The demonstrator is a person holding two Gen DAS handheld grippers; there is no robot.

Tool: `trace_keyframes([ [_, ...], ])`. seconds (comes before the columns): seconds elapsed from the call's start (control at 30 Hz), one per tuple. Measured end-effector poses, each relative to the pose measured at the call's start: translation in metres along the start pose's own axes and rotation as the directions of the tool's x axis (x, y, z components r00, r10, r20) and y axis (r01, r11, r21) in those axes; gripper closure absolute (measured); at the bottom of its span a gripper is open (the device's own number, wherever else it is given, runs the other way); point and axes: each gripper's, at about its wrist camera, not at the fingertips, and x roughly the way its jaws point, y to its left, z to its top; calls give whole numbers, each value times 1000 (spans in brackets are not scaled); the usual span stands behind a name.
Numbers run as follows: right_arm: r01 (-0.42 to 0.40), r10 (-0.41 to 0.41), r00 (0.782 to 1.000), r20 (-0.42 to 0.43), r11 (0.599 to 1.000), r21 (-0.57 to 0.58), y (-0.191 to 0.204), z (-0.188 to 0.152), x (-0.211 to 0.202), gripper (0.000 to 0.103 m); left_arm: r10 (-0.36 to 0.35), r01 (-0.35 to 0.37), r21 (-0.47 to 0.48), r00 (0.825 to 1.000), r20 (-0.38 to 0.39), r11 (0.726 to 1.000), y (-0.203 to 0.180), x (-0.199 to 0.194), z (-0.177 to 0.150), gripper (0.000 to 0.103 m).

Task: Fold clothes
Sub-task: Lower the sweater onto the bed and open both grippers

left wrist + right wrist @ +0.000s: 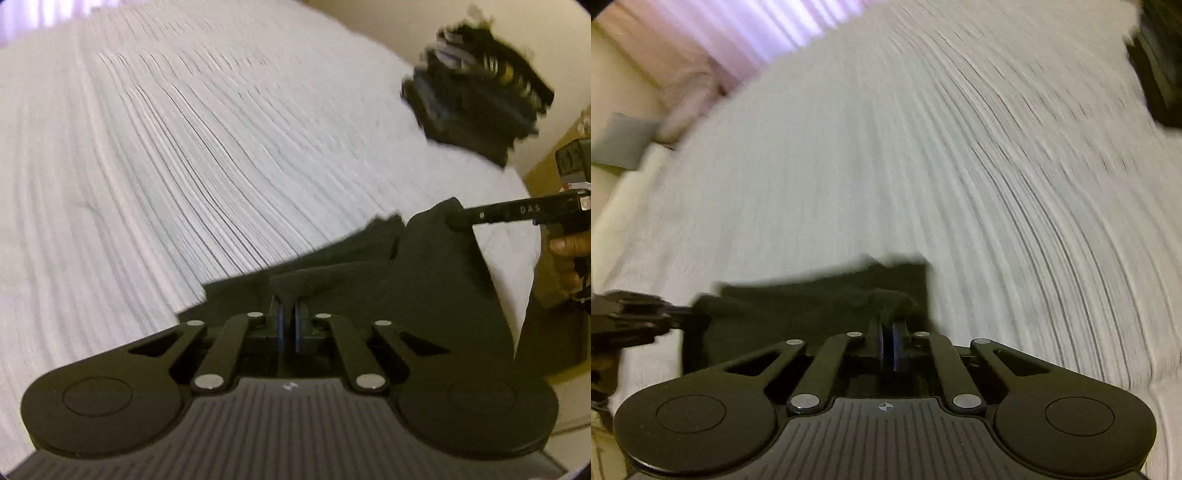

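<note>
Around you: a white bedspread [184, 166] with fine ribbed lines covers the bed and fills most of both wrist views, smeared by motion blur. Past its far edge in your right wrist view hangs a pale pink curtain [746, 33], lit from behind, with a cream wall [613, 74] beside it and a small grey pillow [624, 142] lying just off the bed's corner. Your left wrist view shows more cream wall [388, 26] beyond the bed's far side.
</note>
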Motion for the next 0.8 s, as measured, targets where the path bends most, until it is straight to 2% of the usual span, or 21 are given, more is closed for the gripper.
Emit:
trace_keyframes([
  [0.1, -24, 26, 998, 52, 999, -43, 6, 18, -4, 99, 25, -25, -40, 1000, 0, 999, 10, 7, -3, 100],
  [0.27, 20, -21, 999, -28, 999, -32, -17, 22, 54, 99, 46, -54, -84, 995, -88, 995, 26, 58, -7, 96],
  [0.33, 25, -25, 999, -45, 1000, 9, -25, 20, 64, 99, 50, -58, -97, 995, -87, 994, 29, 57, -3, 93],
  [0.43, 27, -27, 999, -42, 999, 17, -27, 19, 61, 99, 64, -70, -100, 996, -59, 993, 35, 46, 2, 81],
  [0.6, 36, -35, 998, -43, 999, 12, -31, 12, 49, 99, 52, -59, -97, 996, -68, 994, 49, 53, 12, 81],
  [0.7, 35, -34, 999, -37, 999, 21, -35, 3, 45, 99, 32, -39, -74, 995, -94, 997, 53, 69, 19, 81],
  [0.77, 38, -37, 999, -35, 999, 27, -35, 0, 47, 99, 24, -32, -69, 994, -110, 997, 55, 73, 18, 101],
  [0.8, 39, -38, 999, -34, 999, 30, -34, -1, 48, 99, 28, -35, -61, 994, -101, 998, 55, 68, 16, 101],
])
